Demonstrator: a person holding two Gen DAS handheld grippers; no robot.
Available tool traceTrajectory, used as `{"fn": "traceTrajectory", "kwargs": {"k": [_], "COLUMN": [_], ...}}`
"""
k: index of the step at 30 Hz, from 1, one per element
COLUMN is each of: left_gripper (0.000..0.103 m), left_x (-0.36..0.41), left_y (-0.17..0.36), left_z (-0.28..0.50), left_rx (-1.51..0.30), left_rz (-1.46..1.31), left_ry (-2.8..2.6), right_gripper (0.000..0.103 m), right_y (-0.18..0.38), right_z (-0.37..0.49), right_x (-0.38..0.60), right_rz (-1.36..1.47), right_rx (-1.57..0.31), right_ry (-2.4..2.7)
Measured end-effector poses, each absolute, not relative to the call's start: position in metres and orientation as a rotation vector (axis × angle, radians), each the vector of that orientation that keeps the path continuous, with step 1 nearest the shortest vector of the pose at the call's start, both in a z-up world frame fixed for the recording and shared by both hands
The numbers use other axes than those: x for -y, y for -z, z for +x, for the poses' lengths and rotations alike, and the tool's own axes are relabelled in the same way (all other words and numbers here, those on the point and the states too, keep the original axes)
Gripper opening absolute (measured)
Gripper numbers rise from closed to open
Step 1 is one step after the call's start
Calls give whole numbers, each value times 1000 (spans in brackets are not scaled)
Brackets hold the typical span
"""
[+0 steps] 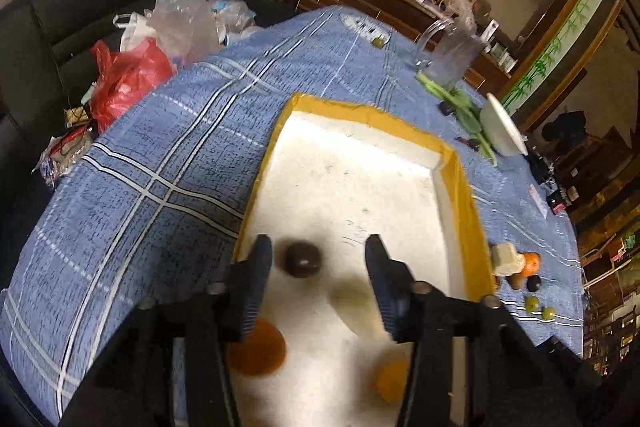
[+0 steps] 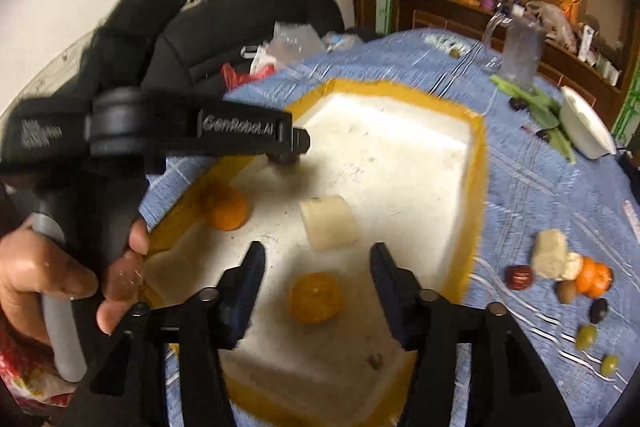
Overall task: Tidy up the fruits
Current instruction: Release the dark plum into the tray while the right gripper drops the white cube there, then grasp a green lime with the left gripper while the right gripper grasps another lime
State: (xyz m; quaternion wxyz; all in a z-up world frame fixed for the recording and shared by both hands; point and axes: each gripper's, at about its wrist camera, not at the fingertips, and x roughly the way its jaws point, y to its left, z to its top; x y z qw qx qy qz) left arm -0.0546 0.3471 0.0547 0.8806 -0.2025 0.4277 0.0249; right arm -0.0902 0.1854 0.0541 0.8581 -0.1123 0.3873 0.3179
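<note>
Spread fingers of the left gripper point(image 1: 318, 249) hover w/ a dark fruit point(image 1: 303, 259) between them in the foam tray point(image 1: 460, 179). Right gripper point(image 2: 318, 259), also wide open, frames an orange point(image 2: 316, 297); only its view shows the hand point(image 2: 60, 279), banana chunk point(image 2: 330, 223) clearly. More fruit point(image 2: 592, 275) sits on table point(image 1: 160, 147).

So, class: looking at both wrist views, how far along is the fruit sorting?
Done: the tray already holds two oranges, a pale chunk and a dark fruit. In hand: nothing; the left gripper is open around that dark fruit, and the right gripper is open too. Left: the fruit cluster and green olives on the tablecloth.
</note>
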Motion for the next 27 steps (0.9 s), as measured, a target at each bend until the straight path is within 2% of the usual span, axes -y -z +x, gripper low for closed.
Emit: {"fn": "traceTrajectory", "kwargs": {"k": [1, 4, 8, 15, 18, 21, 27], "left_gripper": [49, 58, 65, 66, 66, 66, 66], "left_x": [-344, -326, -298, -233, -206, -191, -173], "left_y": [-60, -77, -93, -102, -101, -94, -82], "left_z": [-59, -74, -91, -113, -125, -136, -148], "left_rx": [-881, -841, -799, -775, -764, -753, -795], "left_rz": [-415, -395, -381, -316, -277, -306, -289], "left_ry": [-49, -33, 13, 94, 112, 126, 146], "right_gripper": [71, 77, 79, 79, 84, 87, 87], "right_y": [-61, -75, -79, -80, -82, -81, -75], "right_z": [-94, -103, -107, -124, -133, -139, -154], "right_x": [-178, -149, -107, -43, -16, 6, 44], "right_rz": [-228, -165, -40, 16, 43, 65, 41], "right_rx": [-793, -758, -770, -760, -744, -738, -733], "right_ry": [-658, -636, -599, -491, -448, -409, -347]}}
